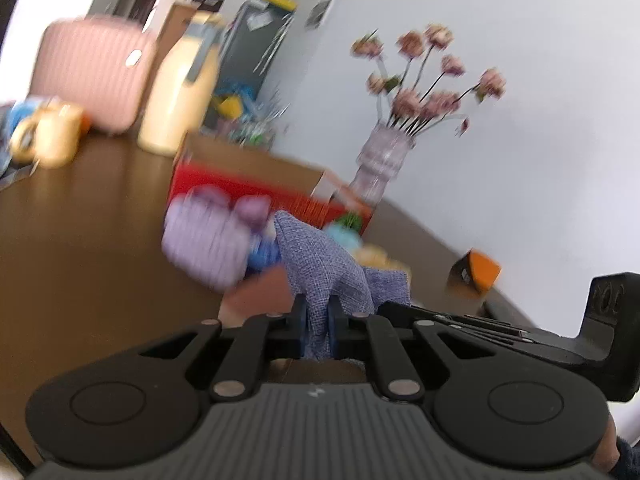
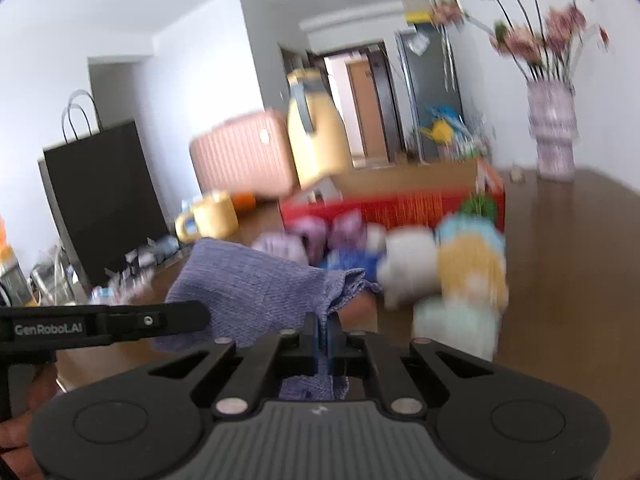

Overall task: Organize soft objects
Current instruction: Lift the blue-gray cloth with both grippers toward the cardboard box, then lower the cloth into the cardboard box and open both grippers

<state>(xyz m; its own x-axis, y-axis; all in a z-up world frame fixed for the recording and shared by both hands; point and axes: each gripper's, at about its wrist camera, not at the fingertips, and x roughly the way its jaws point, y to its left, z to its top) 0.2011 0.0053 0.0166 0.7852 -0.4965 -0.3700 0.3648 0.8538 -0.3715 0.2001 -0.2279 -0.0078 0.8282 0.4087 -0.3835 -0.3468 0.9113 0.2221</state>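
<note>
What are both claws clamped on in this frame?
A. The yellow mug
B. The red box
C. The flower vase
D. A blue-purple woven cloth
D: the cloth is pinched in the left claw and, in the other view, in the right claw; mug, vase and box stand apart on the table.

Soft toys (image 2: 440,264) + red box (image 2: 400,204) ahead.

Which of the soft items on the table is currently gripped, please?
The blue-purple woven cloth; both grippers pinch it, while the plush toys lie loose.
</note>
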